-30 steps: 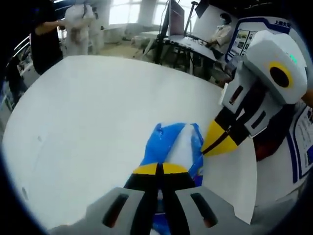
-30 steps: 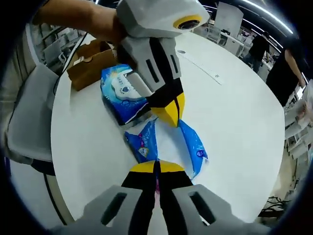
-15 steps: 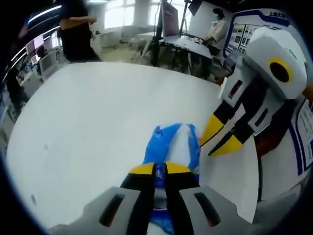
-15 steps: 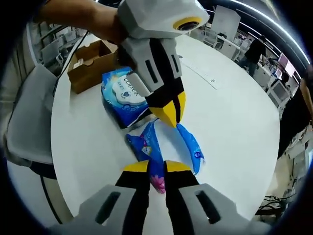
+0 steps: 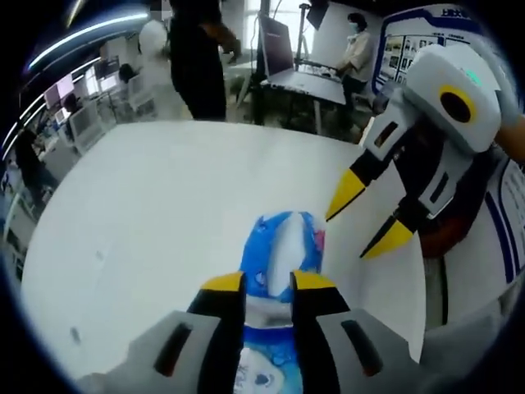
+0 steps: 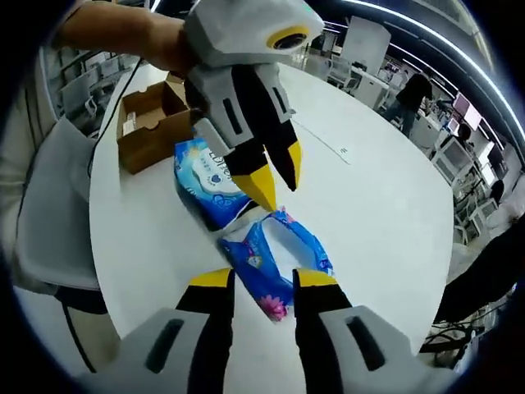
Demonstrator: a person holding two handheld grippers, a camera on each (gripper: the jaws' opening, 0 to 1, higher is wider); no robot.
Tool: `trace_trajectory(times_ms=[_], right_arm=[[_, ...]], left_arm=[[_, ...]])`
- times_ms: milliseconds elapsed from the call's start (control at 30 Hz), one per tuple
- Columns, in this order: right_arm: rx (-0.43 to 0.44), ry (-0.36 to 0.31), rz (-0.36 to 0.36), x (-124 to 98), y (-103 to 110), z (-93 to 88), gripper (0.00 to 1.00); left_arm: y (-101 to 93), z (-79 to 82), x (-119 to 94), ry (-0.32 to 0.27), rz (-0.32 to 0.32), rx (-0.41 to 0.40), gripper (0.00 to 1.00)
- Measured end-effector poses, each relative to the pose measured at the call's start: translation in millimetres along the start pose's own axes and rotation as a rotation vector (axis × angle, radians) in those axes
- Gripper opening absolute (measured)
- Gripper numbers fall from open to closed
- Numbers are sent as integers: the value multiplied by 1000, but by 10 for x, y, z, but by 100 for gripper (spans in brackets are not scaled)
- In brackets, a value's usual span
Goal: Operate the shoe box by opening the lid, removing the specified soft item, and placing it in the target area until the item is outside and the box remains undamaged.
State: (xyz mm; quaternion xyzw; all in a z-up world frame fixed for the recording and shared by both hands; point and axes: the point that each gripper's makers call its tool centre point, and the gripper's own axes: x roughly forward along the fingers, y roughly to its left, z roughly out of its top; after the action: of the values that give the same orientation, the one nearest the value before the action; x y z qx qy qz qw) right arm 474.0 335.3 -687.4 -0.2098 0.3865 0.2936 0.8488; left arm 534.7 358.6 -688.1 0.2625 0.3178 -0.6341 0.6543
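I hold both grippers over a blue soft pack (image 6: 275, 256) lying on the white tabletop (image 6: 385, 189) near its edge: left gripper (image 5: 268, 281) and right gripper (image 6: 262, 277) jaws spread, gripping nothing, another blue pack (image 6: 205, 176) and the open cardboard shoe box (image 6: 152, 123) beyond.

Left gripper view: camera rides low behind own jaws, close above white table (image 5: 148, 213), facing across tabletop toward room with desks and standing people; blue packet (image 5: 279, 254) just ahead of jaws; right gripper (image 5: 369, 217) enters from right.

Right gripper view: camera higher, tilted down on table (image 6: 385, 205), facing opposite way, toward cardboard box (image 6: 148, 123) near table edge; left gripper (image 6: 275, 176) enters from top.

Shared: same blue packet (image 6: 271, 263), same tabletop, seen from opposing sides; each view catches other gripper.
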Motion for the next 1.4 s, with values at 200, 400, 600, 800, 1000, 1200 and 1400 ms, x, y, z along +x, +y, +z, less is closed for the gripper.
trace_trajectory(times_ms=[200, 400, 600, 800, 1000, 1200, 1400], right_arm=[[1, -8, -24, -125, 77, 96, 33], [12, -25, -49, -250, 145, 214, 40], [23, -43, -71, -344, 211, 336, 45], [50, -63, -82, -410, 294, 462, 51], [49, -72, -77, -438, 393, 595, 54], [42, -92, -59, -422, 535, 759, 56], [9, -100, -29, -351, 690, 924, 56]], left_arm=[[-106, -49, -220, -15, 5, -2, 25], [-196, -140, -451, -31, 12, -20, 32], [-246, -269, -735, -49, 26, -47, 39], [-259, -391, -1008, -70, 45, -83, 47], [-261, -540, -1273, -88, 64, -106, 54], [-242, -739, -1567, -117, 94, -145, 59], [-209, -987, -1823, -120, 131, -171, 64]])
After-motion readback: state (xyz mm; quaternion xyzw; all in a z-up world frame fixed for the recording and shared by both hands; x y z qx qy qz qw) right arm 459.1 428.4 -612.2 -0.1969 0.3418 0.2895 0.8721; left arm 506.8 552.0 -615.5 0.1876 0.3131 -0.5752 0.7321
